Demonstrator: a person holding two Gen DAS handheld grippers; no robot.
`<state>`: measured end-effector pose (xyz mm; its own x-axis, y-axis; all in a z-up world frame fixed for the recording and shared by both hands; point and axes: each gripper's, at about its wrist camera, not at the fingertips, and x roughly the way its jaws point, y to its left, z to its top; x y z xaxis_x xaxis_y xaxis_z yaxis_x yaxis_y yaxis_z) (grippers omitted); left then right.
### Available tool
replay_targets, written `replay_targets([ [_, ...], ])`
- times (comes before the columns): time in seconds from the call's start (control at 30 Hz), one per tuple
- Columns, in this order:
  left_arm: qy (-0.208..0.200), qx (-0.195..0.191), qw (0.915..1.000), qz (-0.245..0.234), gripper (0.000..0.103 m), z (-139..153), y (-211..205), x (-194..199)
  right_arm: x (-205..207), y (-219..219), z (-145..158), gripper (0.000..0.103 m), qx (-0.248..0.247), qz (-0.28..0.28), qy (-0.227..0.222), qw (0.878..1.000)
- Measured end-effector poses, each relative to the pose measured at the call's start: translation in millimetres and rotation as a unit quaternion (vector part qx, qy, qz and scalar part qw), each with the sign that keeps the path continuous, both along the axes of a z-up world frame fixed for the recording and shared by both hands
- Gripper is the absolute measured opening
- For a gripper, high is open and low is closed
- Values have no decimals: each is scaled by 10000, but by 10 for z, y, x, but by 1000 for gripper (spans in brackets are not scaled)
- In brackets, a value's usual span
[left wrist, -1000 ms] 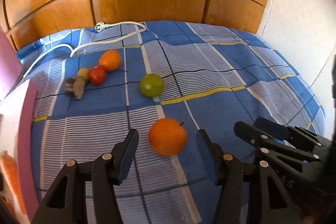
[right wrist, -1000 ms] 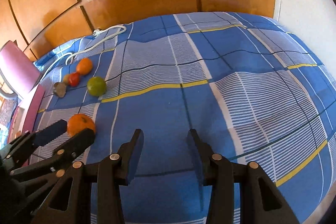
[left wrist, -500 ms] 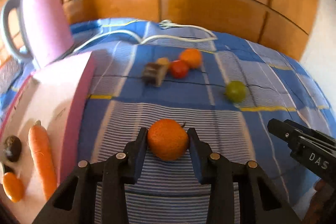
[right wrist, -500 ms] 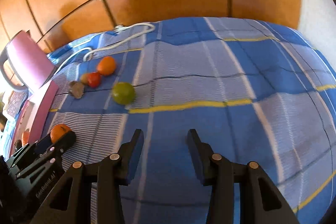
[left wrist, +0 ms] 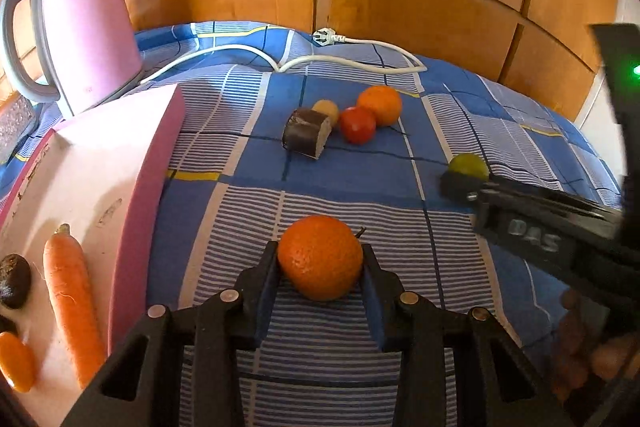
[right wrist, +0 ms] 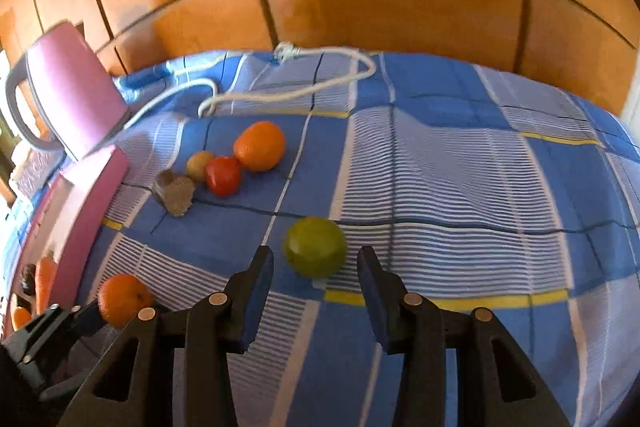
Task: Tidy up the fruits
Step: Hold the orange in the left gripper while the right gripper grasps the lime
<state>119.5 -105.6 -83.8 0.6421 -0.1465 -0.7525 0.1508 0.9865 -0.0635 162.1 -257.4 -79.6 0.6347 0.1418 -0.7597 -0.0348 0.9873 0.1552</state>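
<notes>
Orange fruit [left wrist: 320,257] sits clamped in the left gripper [left wrist: 320,267], so lift it gently toward the pink tray [left wrist: 152,163] while the right gripper [right wrist: 316,267] straddles the green fruit [right wrist: 315,246], jaws apart.

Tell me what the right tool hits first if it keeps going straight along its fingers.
Most likely the green fruit: it lies just ahead of the right tool, roughly centred between its open fingers, nothing nearer. How far ahead is hard to judge.

The pink tray [left wrist: 132,195] walls off nine o'clock, with the kettle [left wrist: 84,23] at eleven. The fruit cluster [left wrist: 348,119] and cord [left wrist: 360,43] crowd twelve. The cloth [right wrist: 500,187] lies open at two.
</notes>
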Motion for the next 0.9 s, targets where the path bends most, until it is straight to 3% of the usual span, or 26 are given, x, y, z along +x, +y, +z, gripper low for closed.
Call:
replay_targets([
  [0.03, -9, 1, 10000, -1, 38, -1, -1, 0, 41, 18, -24, 33, -19, 28, 56, 10000],
  [0.9, -83, 33, 10000, -35, 38, 4, -6, -26, 102, 76, -48, 33, -278, -30, 43, 9996],
])
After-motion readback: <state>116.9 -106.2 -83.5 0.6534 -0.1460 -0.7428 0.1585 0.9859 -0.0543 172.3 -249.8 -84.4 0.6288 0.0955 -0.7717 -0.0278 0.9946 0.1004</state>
